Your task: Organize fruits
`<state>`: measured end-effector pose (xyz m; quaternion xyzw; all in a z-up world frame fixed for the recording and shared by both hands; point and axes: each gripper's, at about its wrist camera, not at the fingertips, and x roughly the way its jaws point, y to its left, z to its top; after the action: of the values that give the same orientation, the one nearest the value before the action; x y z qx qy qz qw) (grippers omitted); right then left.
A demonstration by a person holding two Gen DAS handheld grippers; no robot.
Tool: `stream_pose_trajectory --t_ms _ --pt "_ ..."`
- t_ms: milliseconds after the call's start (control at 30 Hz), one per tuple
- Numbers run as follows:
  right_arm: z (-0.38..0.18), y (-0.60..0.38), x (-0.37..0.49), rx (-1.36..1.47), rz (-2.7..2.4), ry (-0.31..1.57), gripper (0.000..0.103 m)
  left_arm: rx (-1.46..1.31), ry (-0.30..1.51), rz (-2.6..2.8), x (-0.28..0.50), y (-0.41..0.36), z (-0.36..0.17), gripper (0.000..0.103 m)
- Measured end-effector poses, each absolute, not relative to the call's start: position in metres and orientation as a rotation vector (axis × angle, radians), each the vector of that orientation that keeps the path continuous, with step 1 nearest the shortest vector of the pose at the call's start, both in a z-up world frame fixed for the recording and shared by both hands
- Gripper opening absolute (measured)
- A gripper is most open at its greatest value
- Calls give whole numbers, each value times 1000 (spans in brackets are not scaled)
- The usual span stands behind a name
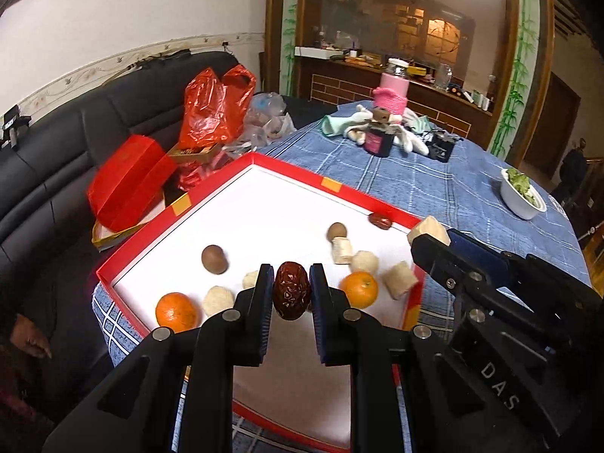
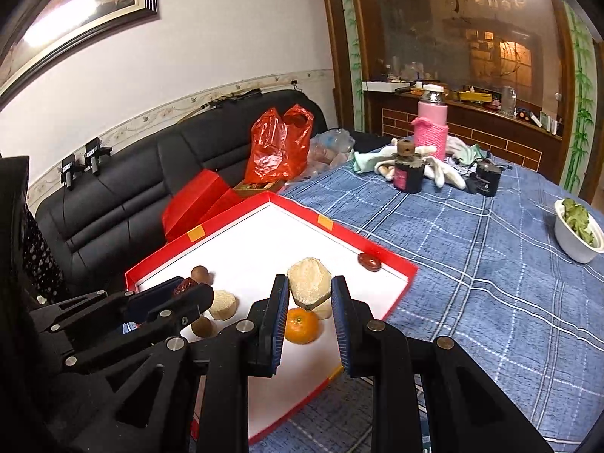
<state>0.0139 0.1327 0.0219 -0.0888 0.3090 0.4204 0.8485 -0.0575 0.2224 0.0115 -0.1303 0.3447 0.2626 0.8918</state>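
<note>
A shallow red-rimmed white box lid (image 1: 332, 185) (image 2: 392, 260) lies on the blue checked tablecloth. My left gripper (image 1: 291, 287) is shut on a wrinkled dark red date (image 1: 291, 290) above the lid. My right gripper (image 2: 308, 290) is shut on a pale cut chunk (image 2: 308, 283), also visible at the right in the left wrist view (image 1: 428, 229). In the lid lie two oranges (image 1: 175, 311) (image 1: 359, 290), a brown round fruit (image 1: 214, 259), a smaller brown one (image 1: 336, 231), another date (image 1: 380, 220) (image 2: 369, 261) by the far rim, and several pale chunks (image 1: 364, 262).
A white bowl of greens (image 1: 523, 194) (image 2: 577, 232) sits at the table's right. A pink bottle (image 2: 432, 124), dark jars (image 2: 409, 175) and gloves stand at the far end. A black sofa (image 1: 75, 143) with red bags (image 1: 215, 105) lies left of the table.
</note>
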Motion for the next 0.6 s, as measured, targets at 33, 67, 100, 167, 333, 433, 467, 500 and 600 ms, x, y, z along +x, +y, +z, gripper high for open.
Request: stream_pose_trajectory --t_ms 33,67,100,167,333,433,467,500,600 --pt "20 135 15 -189 889 655 23 -272 718 547 -57 224 11 17" --pt "19 136 15 -191 890 657 23 -275 722 553 -57 227 9 17" --pt "18 139 16 -194 890 661 23 -279 726 557 -56 229 8 17" --pt "14 142 21 -195 892 673 23 -287 731 566 -56 233 6 17" --pt "9 151 28 -197 891 694 23 -291 740 586 -55 243 3 17" --pt "7 156 31 -199 892 700 23 -294 743 594 -54 246 2 17" --pt "7 158 32 -200 893 701 23 -295 745 596 -54 247 1 17" --pt "6 160 31 -200 894 702 23 -297 745 596 -54 247 1 17" --pt "4 162 30 -207 899 702 23 -294 745 600 -53 249 0 17"
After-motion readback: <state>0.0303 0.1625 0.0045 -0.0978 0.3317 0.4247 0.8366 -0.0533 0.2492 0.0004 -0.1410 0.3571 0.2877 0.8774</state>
